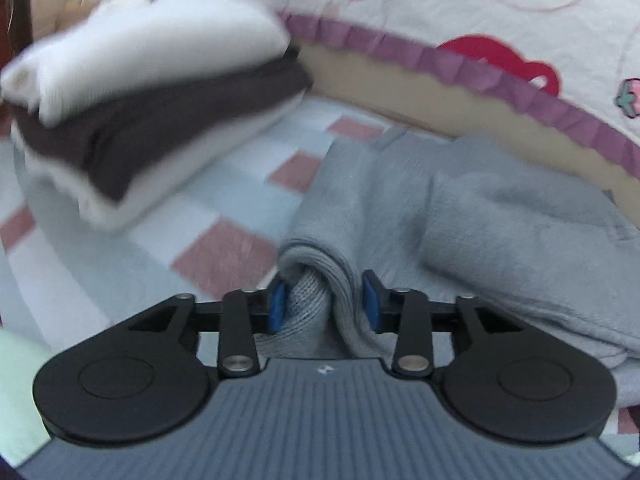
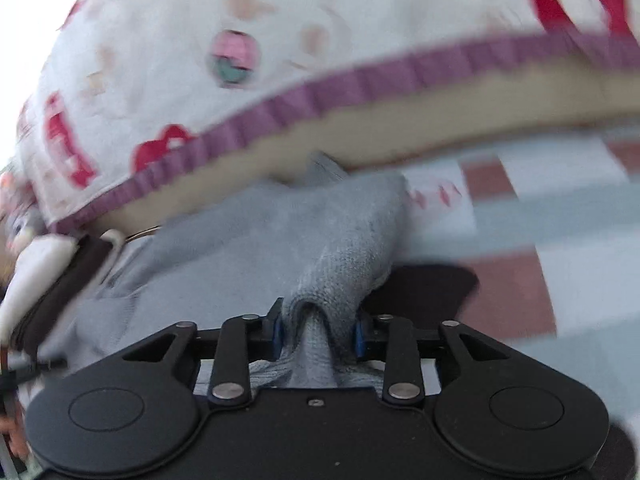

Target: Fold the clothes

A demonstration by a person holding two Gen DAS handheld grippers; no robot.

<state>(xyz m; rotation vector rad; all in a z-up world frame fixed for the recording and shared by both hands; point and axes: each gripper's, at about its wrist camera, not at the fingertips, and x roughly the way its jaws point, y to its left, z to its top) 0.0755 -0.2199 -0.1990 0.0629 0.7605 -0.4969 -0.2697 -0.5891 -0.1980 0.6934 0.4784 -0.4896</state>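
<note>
The left gripper point(image 1: 325, 306) and right gripper point(image 2: 318, 334) each pinch a bunched edge of the grey garment point(image 1: 500, 220), which lies on the checked sheet point(image 1: 224, 200), beside the folded stack point(image 1: 152, 92)

Lighting: soft, even, daylight-like; no hard glare. Upper left corner of the right wrist view washed out white. Shadow: a dark patch lay under the grey garment point(image 2: 320, 232). Blur: stack of folded clothes point(image 1: 132, 112) smeared; patterned quilt point(image 2: 200, 60) streaked. Fisheye bent the quilt's purple trim point(image 1: 480, 68); corners vignetted dark.
</note>
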